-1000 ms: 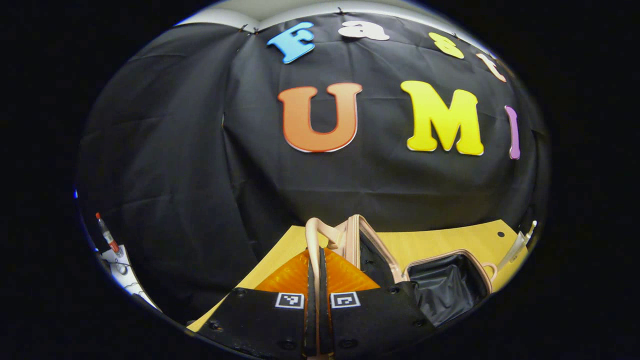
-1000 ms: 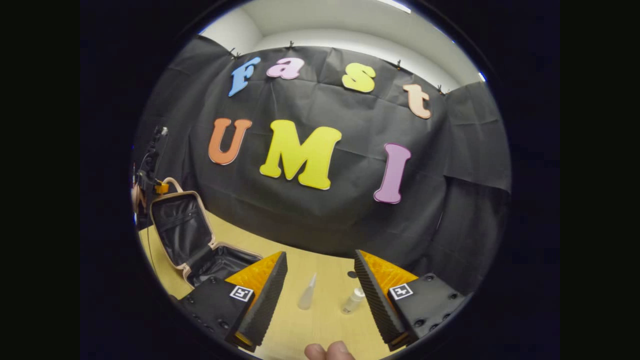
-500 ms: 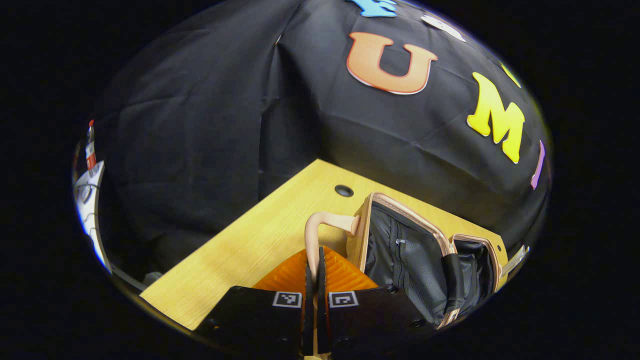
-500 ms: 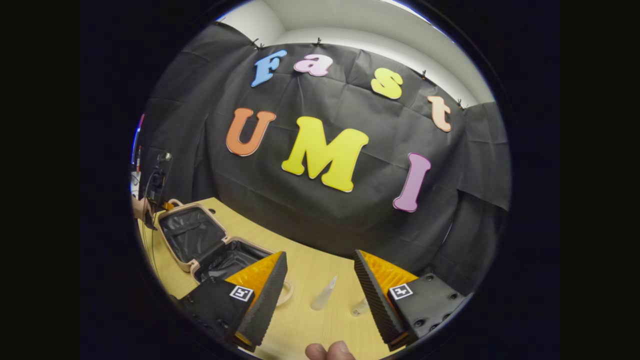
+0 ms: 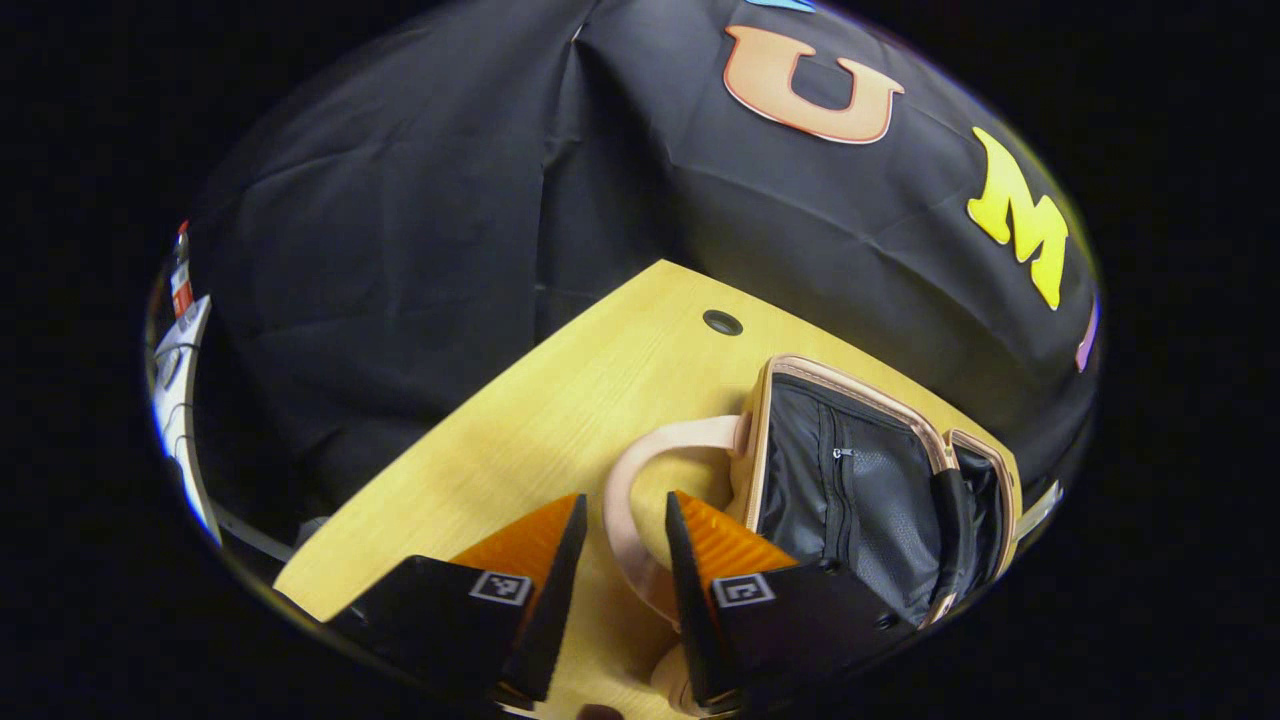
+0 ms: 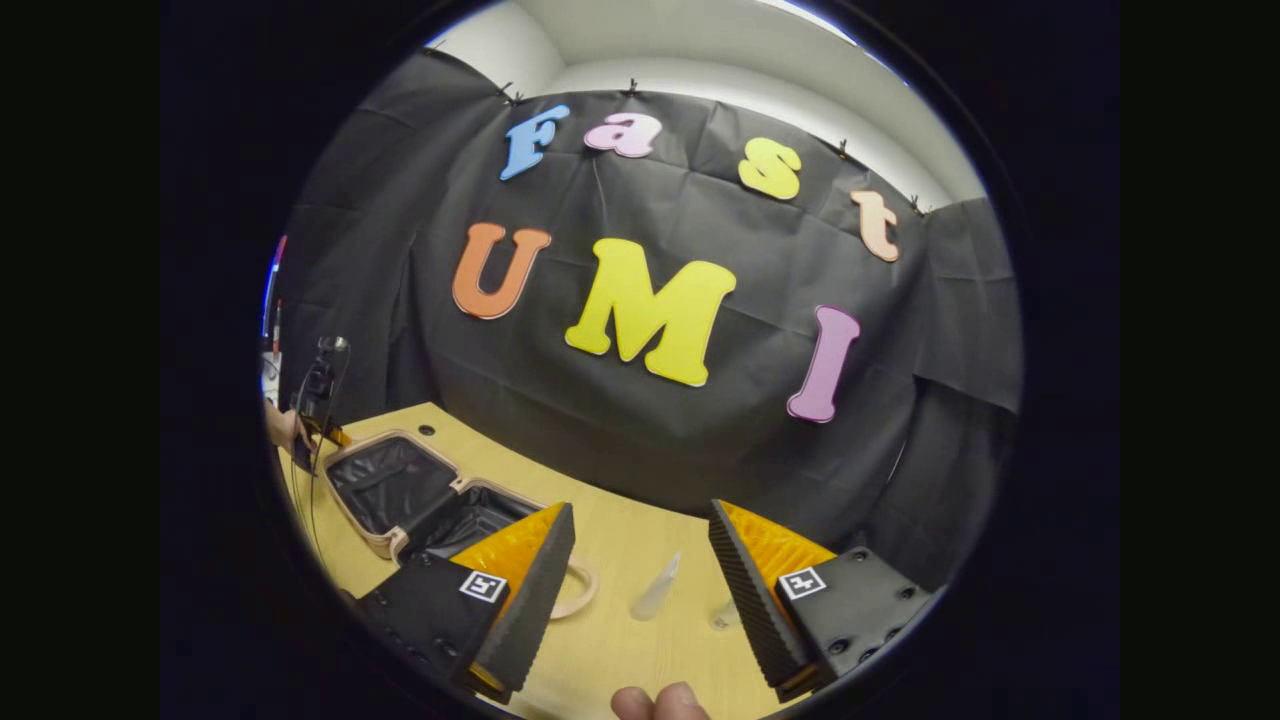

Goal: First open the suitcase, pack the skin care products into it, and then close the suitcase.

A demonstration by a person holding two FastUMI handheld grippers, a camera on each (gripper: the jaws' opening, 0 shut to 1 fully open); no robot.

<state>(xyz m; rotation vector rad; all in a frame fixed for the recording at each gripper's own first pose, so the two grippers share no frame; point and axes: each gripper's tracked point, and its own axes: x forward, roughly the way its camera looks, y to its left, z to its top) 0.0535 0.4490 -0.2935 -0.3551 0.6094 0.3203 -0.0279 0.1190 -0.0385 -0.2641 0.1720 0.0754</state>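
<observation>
Table (image 5: 520, 430) ahead of left gripper (image 5: 618, 560): pale wood-look, smooth, matt. Suitcase (image 5: 850, 480) to its right: black woven cloth lining, smooth beige plastic handle (image 5: 640, 480). Gripper fingers (image 6: 745, 575): ribbed black rubber, orange plastic. Bottles (image 6: 655, 600) between right gripper's fingers: clear plastic.

Left gripper (image 5: 617, 560): jaws parted, straddling the curved beige plastic handle (image 5: 628, 500) without pressing it. Beige-rimmed, black-lined suitcase (image 5: 850, 480) lies open on the yellow wooden table (image 5: 520, 450), near a round cable hole (image 5: 722, 322).
</observation>
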